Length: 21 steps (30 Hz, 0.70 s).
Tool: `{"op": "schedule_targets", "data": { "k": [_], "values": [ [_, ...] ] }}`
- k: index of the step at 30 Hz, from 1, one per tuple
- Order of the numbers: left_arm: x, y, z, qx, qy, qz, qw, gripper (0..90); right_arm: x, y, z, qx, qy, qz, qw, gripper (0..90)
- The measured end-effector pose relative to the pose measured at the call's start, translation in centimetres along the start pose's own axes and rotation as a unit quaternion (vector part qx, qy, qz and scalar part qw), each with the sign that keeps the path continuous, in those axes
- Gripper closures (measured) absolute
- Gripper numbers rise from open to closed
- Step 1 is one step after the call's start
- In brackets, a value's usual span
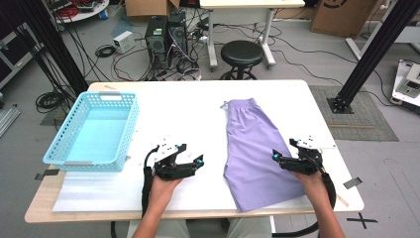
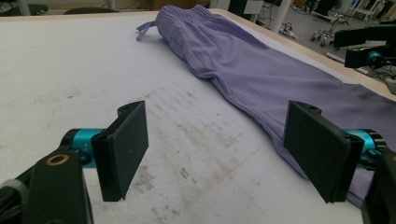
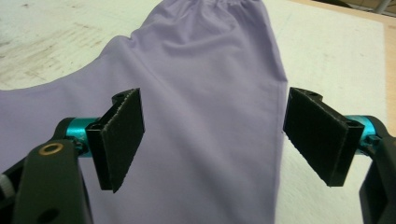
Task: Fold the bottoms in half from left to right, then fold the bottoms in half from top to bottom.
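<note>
Lilac shorts (image 1: 257, 148), folded lengthwise, flat on white table (image 1: 198, 109)

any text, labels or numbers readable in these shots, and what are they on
No readable text.
Shorts: plain purple, no print or tag visible.
Basket: plain blue, no label.
Cardboard box at the back: a dark round mark, cut off, not readable as a word.
Tape cross on the floor: an X-shaped mark, not lettering.
Left gripper and right gripper: no markings.
</note>
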State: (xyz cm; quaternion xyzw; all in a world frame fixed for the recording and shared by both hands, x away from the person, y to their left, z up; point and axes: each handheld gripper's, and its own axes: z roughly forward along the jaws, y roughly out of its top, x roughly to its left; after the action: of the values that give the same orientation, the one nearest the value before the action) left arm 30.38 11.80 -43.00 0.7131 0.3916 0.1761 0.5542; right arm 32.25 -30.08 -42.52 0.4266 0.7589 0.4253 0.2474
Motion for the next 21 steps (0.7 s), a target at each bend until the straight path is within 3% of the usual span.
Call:
{"op": "schedule_targets", "data": {
  "k": [14, 21],
  "values": [
    [-0.8, 0.3, 0.1, 0.007, -0.012, 0.001, 0.9999, 22.6, 0.5, 0.1, 0.3, 0.006, 0.002, -0.011, 0.9999, 20.8],
    [-1.9, -0.4, 1.3, 0.033, -0.051, -0.006, 0.9981, 34.4, 0.5, -0.2, 0.6, 0.015, 0.004, -0.013, 0.9998, 21.0]
  ]
}}
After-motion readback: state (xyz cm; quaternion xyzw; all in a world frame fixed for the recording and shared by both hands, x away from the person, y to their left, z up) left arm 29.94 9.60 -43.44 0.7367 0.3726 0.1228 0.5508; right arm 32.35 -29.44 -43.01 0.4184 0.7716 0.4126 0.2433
